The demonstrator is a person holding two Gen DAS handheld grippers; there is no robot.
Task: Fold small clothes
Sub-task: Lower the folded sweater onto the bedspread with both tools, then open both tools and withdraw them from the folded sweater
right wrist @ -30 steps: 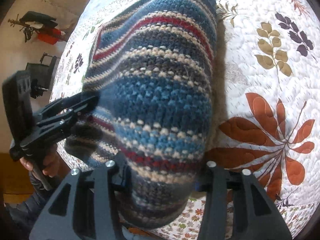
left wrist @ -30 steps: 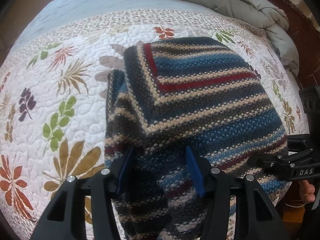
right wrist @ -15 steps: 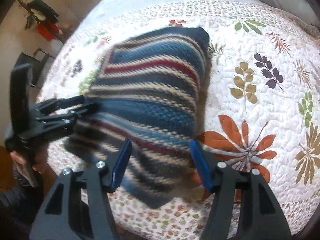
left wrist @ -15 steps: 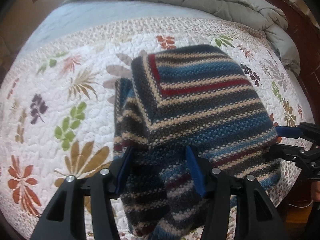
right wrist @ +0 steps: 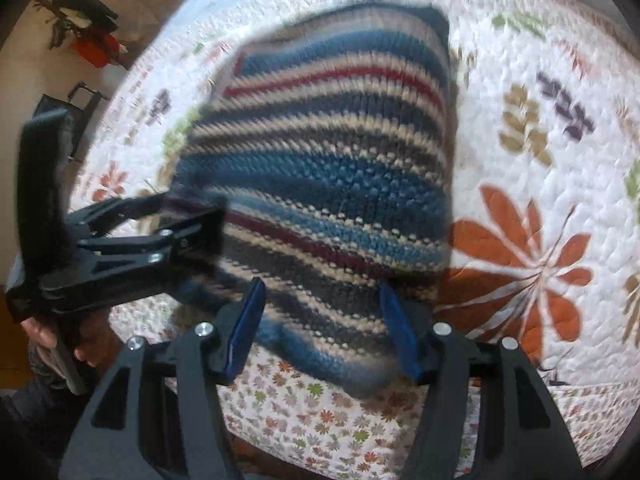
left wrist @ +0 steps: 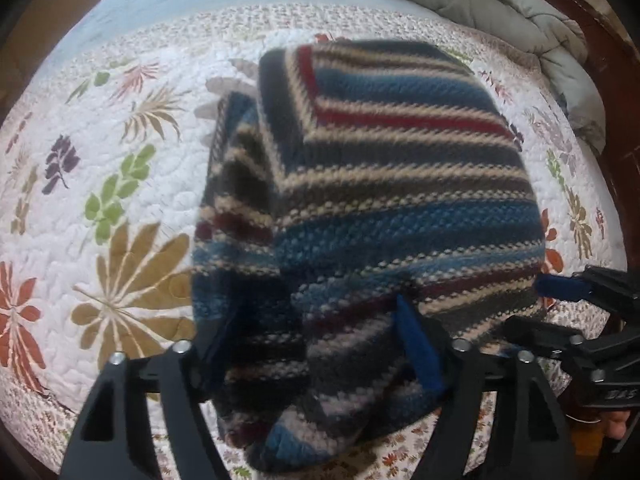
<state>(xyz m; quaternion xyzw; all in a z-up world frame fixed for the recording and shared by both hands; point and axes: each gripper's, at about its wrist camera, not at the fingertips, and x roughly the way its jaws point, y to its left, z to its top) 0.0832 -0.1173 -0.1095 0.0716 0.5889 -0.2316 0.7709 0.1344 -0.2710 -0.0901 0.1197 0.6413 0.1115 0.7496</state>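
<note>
Both grippers point steeply down over the folded striped sweater [left wrist: 384, 200] on the bed [left wrist: 120, 184]: left gripper [left wrist: 316, 344] opening, sweater between its jaws; right gripper [right wrist: 320, 328] released.

A striped knit sweater [left wrist: 400, 184] in blue, grey, cream and red is seen folded on the floral quilt, its near edge rumpled and overhanging slightly.

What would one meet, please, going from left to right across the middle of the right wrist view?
Left gripper held in a hand → striped knit garment → orange leaf print on the quilt.
</note>
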